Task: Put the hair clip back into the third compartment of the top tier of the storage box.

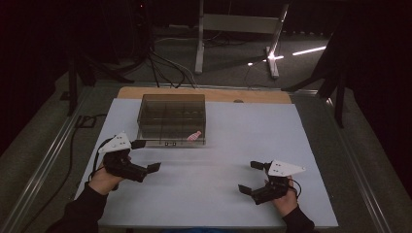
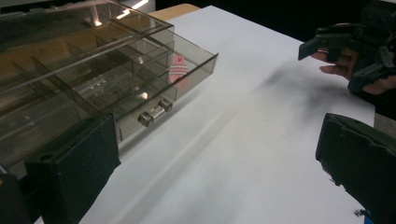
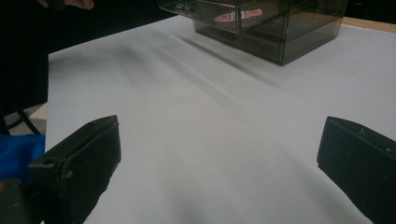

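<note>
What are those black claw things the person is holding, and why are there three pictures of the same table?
They are hand-held grippers with two black jaws each. The left gripper and the right gripper are both open and hold nothing. One camera looks down from above. The other two ride on the grippers and look along their jaws. On the white table stands a clear smoky plastic box with dividers and a small metal latch. Inside it lies a little pink-and-white striped thing; I can't tell what it is.

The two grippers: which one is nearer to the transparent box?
The left gripper is nearer: it sits just beside the box's front left corner, while the right gripper is far off over the white sheet.
</note>
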`<state>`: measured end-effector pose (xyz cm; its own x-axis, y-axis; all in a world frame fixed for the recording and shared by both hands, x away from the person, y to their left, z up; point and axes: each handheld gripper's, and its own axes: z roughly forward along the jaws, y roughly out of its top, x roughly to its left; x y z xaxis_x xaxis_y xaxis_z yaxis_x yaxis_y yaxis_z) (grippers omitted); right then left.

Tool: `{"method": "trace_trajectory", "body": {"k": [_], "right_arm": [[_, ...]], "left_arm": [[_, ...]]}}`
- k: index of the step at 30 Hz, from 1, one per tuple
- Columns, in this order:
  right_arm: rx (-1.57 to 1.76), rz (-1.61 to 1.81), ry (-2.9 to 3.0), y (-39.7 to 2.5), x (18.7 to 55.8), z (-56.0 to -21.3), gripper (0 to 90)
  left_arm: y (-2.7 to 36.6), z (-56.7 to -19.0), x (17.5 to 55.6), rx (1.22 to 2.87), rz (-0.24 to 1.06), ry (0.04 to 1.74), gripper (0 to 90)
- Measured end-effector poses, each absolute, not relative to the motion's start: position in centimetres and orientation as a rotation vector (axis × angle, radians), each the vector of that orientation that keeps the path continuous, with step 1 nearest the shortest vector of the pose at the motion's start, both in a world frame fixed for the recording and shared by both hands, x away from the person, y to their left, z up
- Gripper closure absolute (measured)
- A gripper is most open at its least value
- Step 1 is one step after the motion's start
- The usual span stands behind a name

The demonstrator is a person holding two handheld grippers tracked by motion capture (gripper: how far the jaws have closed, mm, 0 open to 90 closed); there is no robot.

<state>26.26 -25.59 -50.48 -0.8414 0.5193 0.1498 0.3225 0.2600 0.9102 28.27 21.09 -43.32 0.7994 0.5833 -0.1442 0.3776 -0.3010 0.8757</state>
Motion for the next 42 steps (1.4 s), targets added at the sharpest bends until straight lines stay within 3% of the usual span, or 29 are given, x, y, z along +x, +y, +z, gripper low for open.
{"method": "trace_trajectory", "body": {"k": [25, 42], "right_arm": [[0.797, 1.627, 2.348, -25.6, 26.3, -50.5, 0.0], [0.795, 1.626, 2.347, -25.6, 26.2, -50.4, 0.0]], "left_arm": [[22.4, -49.9, 26.9, 1.971, 0.214, 0.797, 0.5], [24.6, -51.0, 25.2, 1.956, 0.275, 0.88, 0.5]]}}
